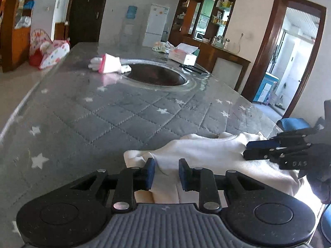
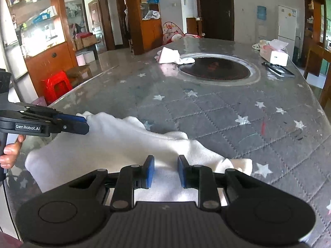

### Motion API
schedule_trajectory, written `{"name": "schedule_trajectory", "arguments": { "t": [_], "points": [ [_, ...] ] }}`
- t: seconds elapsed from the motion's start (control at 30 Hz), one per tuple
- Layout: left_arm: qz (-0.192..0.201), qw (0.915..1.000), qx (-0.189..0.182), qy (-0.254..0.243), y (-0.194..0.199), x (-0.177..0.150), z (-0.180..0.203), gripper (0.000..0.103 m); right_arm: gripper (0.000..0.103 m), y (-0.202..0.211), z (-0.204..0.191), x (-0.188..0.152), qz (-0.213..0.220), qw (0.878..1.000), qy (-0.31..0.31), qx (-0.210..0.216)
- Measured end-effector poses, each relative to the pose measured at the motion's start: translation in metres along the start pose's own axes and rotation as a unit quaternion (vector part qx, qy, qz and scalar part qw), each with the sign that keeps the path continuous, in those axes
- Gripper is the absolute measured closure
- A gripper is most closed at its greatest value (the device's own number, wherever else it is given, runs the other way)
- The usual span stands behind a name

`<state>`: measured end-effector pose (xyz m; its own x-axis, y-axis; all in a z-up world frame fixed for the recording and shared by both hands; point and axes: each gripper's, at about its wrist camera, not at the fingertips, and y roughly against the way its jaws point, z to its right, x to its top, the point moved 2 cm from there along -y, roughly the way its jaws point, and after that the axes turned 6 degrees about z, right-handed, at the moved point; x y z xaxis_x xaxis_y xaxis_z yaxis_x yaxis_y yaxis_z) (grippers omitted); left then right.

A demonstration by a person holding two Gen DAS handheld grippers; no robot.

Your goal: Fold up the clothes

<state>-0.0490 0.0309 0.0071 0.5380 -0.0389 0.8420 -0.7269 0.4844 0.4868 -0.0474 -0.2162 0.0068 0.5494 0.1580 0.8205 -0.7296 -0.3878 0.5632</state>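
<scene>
A white garment (image 2: pixel 115 144) lies rumpled on the near edge of the table (image 2: pixel 227 107), which wears a grey quilted cover with stars. Its long axis runs across in front of the person, from one gripper to the other. The left gripper (image 1: pixel 166 173) has its jaws parted, with cloth showing in the gap just ahead and below; in the right wrist view it sits at the garment's left end, and whether its pads touch the cloth cannot be told. The right gripper (image 2: pixel 165 170) also stands released, with white cloth directly under and before its jaws, near the right end. Both grippers are about equally close, each over its own end. A smaller pink-and-white bundle (image 2: pixel 171 56) lies well apart, beside the round dark inset (image 2: pixel 215 70).
</scene>
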Motion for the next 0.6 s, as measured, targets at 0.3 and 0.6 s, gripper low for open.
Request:
{"name": "schedule_trajectory", "arguments": {
  "t": [0.3, 0.6],
  "points": [
    [0.014, 0.9975, -0.042, -0.054, 0.022, 0.002, 0.050, 0.074, 0.077, 0.022, -0.032, 0.002, 0.009, 0.998, 0.049, 0.035],
    [-0.017, 0.9949, -0.041, -0.091, 0.015, -0.030, 0.074, 0.074, 0.077, 0.040, -0.048, -0.022, -0.006, 0.996, 0.085, 0.030]
  ]
}}
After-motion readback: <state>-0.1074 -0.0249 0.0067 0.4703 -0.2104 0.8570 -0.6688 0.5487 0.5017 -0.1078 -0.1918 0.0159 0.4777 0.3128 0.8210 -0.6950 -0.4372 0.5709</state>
